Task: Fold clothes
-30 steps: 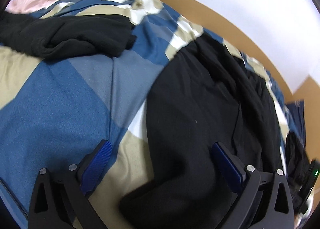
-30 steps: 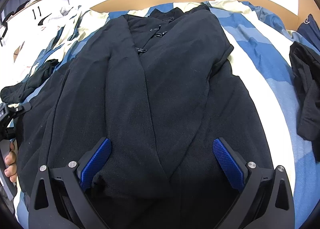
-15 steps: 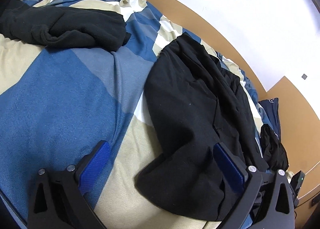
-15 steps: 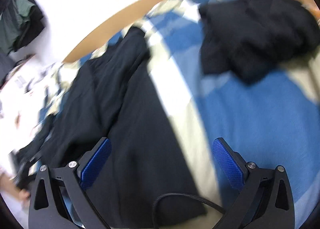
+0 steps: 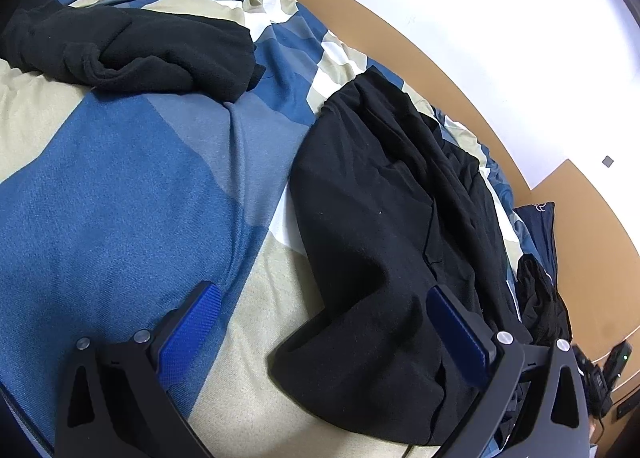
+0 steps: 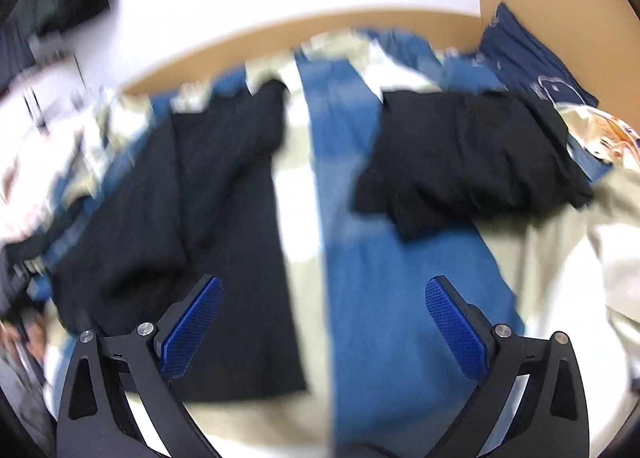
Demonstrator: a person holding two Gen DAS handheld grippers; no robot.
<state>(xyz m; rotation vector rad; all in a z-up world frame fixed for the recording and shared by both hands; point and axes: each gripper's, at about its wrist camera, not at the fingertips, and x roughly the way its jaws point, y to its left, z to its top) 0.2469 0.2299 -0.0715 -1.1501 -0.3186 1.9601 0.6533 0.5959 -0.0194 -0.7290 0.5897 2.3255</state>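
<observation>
Both grippers spread wide, empty, above the bed.
Nearest, left gripper [image 5: 320,322] over black coat [image 5: 384,226] lying on blue-and-beige blanket [image 5: 120,194]; right gripper [image 6: 322,318] beside same coat [image 6: 188,218]; farther off, crumpled black garment [image 5: 132,54], wooden headboard [image 5: 400,38].

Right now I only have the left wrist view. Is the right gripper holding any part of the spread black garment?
Observer: No. The right gripper is open, with nothing between its fingers.
Operator: What's under it?
Observer: Mostly bare blue-and-cream blanket; the spread black garment reaches beneath only one finger.
Operator: Anything else within that view?
Observer: A crumpled black garment lies apart from the spread one, with a strip of blanket between them.
</observation>
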